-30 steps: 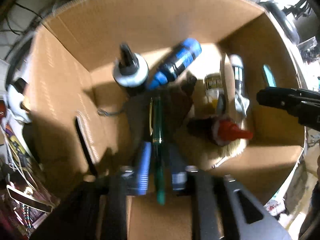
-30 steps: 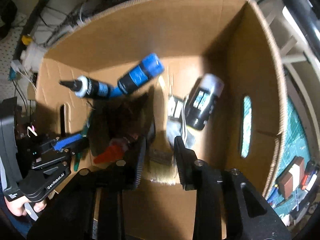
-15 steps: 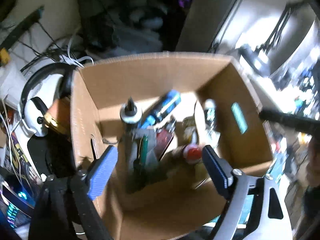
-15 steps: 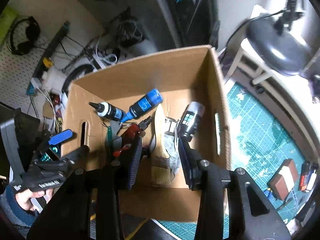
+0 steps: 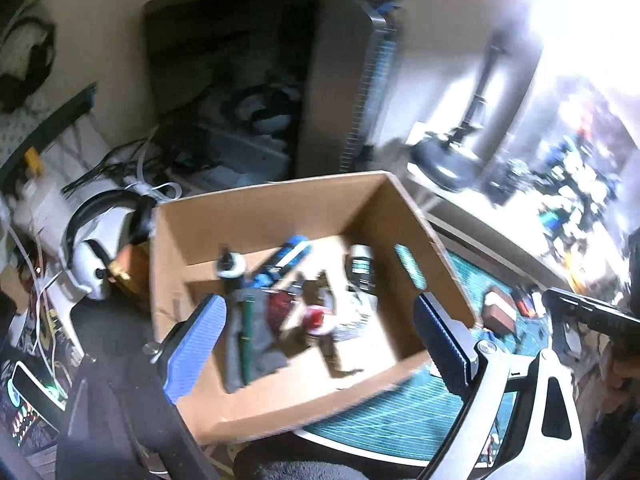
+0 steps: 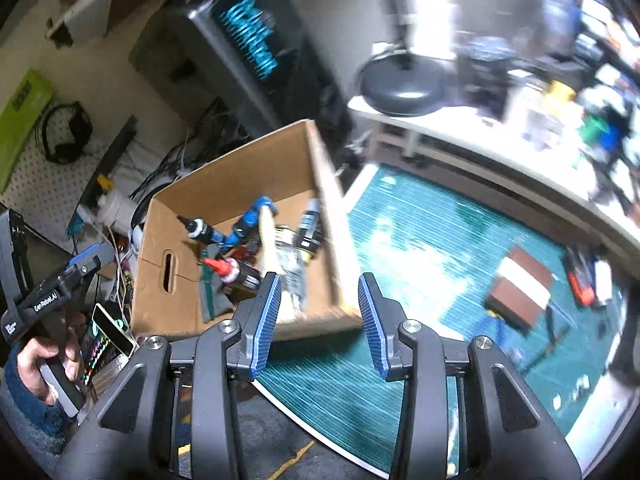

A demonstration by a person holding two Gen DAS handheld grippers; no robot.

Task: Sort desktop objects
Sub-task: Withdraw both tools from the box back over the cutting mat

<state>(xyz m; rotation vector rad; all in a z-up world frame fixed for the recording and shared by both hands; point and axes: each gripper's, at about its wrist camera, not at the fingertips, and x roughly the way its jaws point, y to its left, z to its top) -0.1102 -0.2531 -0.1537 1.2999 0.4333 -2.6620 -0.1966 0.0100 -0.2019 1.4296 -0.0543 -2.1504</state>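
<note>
An open cardboard box (image 5: pixel 280 216) stands at the left end of a green cutting mat (image 6: pixel 420 240). Inside lie a green pen (image 5: pixel 248 332), blue-capped bottles (image 5: pixel 288 256), a red-tipped bottle (image 6: pixel 224 268), a paintbrush (image 6: pixel 268 240) and a black-and-white bottle (image 6: pixel 308 228). My left gripper (image 5: pixel 320 344) hangs above the box, wide open with nothing between its pads. My right gripper (image 6: pixel 318 320) is over the box's right front corner and the mat. Its jaws are opening and hold nothing. On the mat to the right lies a brown and white block (image 6: pixel 520 284).
White headphones (image 5: pixel 92 264) and cables lie left of the box. A lit phone (image 6: pixel 112 328) sits by the box's front left. Small tools (image 6: pixel 584 280) lie at the mat's right end. A lamp base (image 6: pixel 404 84) stands on the cluttered shelf behind.
Both grippers rose out of the box. The left one let go of the green pen and opened wide. The right one opened a little and swung right, toward the mat.
</note>
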